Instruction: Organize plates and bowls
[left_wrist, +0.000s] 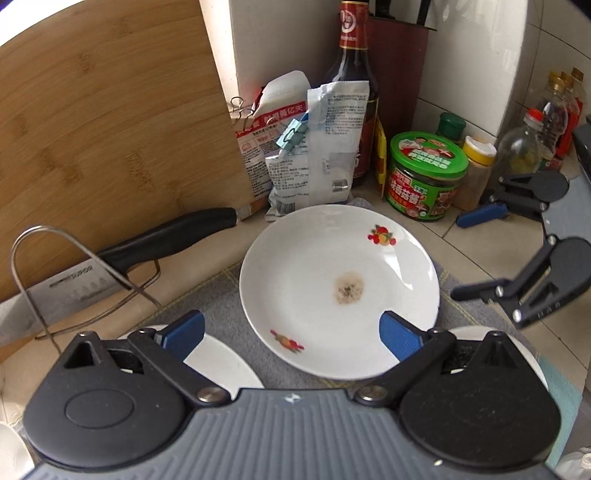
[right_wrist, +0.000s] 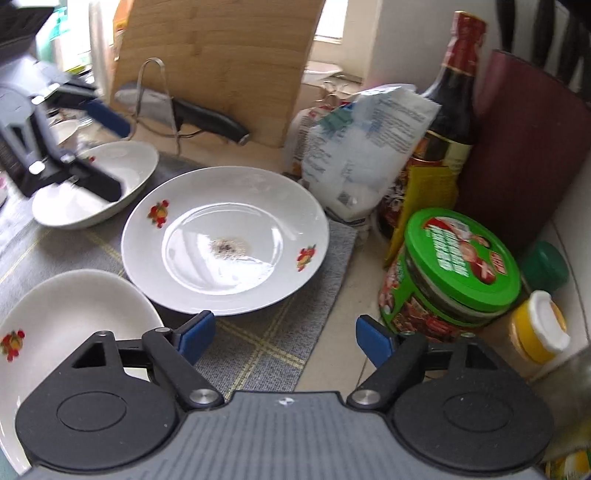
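Progress: early. Nothing stacked yet; three dishes lie separate on the grey mat (right_wrist: 266, 354).

Centre plate (right_wrist: 225, 240): white, shallow, fruit decals on rim, brownish speckled residue in the well. Sits mid-mat, just near of the clipped bags (right_wrist: 354, 155) and left of the green-lid jar (right_wrist: 454, 273).

Bowl, far left (right_wrist: 122, 166): white, apart from plate. Third dish, near left (right_wrist: 74, 321): white w/ decal, close to plate rim, contact unclear.

L gripper (left_wrist: 291, 334): jaws wide, empty, over plate's near edge.
R gripper (right_wrist: 286, 339): jaws apart, nothing btwn them, over mat at plate's near-right.

Left to do: gather and stack all three.
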